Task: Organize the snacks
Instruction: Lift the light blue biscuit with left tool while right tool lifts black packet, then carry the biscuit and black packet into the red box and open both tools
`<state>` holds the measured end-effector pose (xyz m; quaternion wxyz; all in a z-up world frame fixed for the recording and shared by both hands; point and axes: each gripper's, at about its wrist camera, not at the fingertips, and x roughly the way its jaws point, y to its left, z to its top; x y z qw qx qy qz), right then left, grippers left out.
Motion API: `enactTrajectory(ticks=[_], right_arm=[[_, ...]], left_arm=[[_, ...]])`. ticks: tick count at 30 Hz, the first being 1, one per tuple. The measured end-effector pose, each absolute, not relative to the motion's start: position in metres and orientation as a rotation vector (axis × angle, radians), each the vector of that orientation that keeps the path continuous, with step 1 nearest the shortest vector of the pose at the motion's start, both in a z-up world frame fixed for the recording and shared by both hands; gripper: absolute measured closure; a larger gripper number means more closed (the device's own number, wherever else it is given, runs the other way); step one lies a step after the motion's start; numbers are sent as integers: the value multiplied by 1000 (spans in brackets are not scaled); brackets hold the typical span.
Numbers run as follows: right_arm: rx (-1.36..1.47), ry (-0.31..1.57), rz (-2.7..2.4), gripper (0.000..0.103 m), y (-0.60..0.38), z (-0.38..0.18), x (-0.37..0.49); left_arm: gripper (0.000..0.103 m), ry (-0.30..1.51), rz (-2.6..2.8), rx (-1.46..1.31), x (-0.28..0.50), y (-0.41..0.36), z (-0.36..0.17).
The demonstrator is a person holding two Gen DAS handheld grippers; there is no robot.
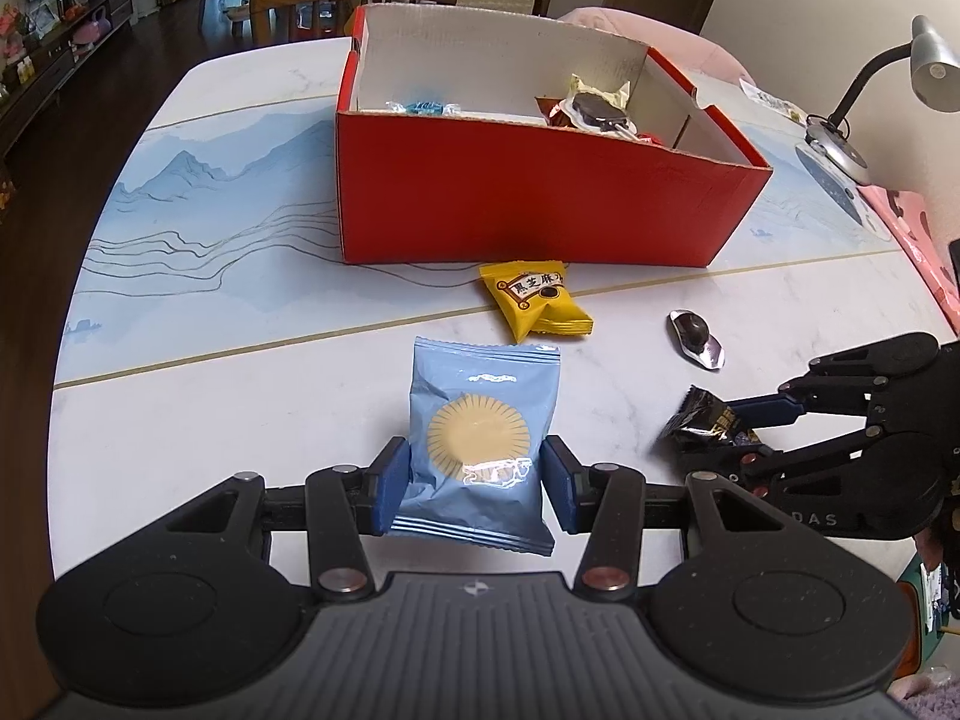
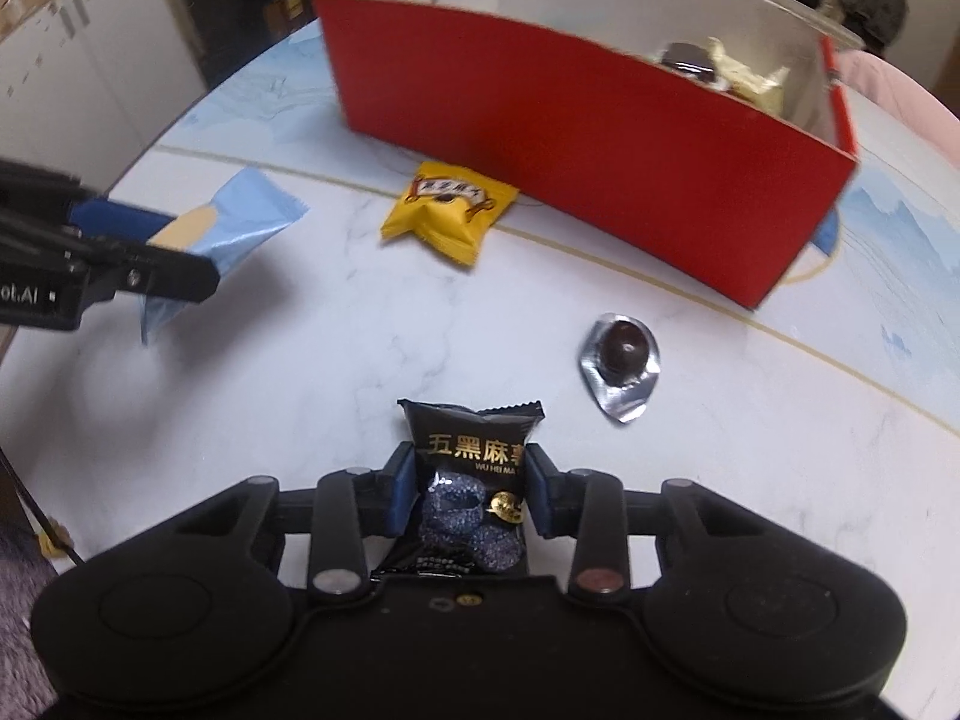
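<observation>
Left wrist view: left gripper (image 1: 477, 483), lower centre, blue pads clamped on a pale blue foil snack packet w/ yellow sun disc (image 1: 483, 441). Red cardboard box w/ white inside (image 1: 540, 192) upper centre, already has sweets in it. Yellow sesame snack packet (image 1: 534, 300) just in front of the box. Silver foil chocolate (image 1: 696, 339) to its right.

Right wrist view: right gripper (image 2: 471, 489), bottom centre, fingers narrow, pinching a black snack packet w/ gold lettering (image 2: 471, 450). White marble-look table (image 2: 300, 360) underneath. Yellow packet and box up top, blue one at left.
</observation>
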<state>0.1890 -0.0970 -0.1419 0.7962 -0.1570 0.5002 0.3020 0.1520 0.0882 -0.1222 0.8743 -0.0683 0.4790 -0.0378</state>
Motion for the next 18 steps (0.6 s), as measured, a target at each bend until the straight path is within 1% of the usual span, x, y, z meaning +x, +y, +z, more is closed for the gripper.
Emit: enactTrajectory(ticks=[8, 14, 18], right_arm=[[-189, 984, 619, 67, -113, -99, 189], [-101, 893, 597, 67, -121, -57, 207], [-70, 851, 578, 67, -123, -41, 224]], left_arm=[[56, 972, -79, -161, 156, 89, -103], [56, 899, -90, -168, 169, 88, -72], [56, 859, -86, -149, 185, 86, -52]])
